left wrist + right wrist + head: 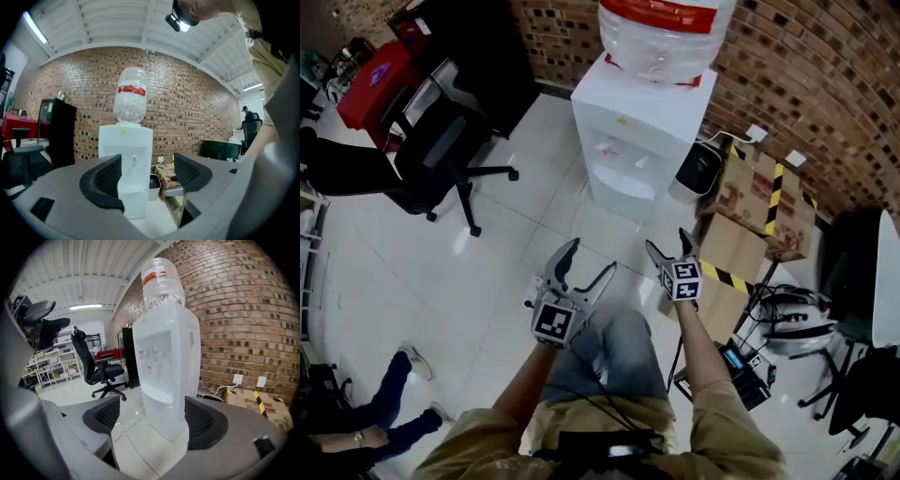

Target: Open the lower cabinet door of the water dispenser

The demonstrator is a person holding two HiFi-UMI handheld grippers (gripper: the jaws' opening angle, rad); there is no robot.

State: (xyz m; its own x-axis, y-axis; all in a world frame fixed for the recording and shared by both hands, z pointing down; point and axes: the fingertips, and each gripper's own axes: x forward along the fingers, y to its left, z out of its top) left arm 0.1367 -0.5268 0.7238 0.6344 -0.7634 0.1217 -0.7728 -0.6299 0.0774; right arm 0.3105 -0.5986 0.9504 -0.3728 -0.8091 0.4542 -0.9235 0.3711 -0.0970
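The white water dispenser (642, 131) with a clear bottle (661, 37) on top stands against the brick wall, some way ahead of both grippers. Its lower front (164, 420) shows in the right gripper view, door shut as far as I can tell. My left gripper (589, 261) is open and holds nothing; in its own view the dispenser (126, 140) stands beyond the left gripper (147, 176). My right gripper (668, 244) is open and holds nothing as well. In the right gripper view the dispenser (166, 357) fills the space beyond the right gripper (150, 420), apart from it.
A black office chair (441, 159) stands to the left on the white tiled floor. Right of the dispenser sit a dark bin (701, 169) and cardboard boxes (759, 202) with yellow-black tape. Cables and a device (741, 370) lie at right. Another person's legs (394, 394) show at lower left.
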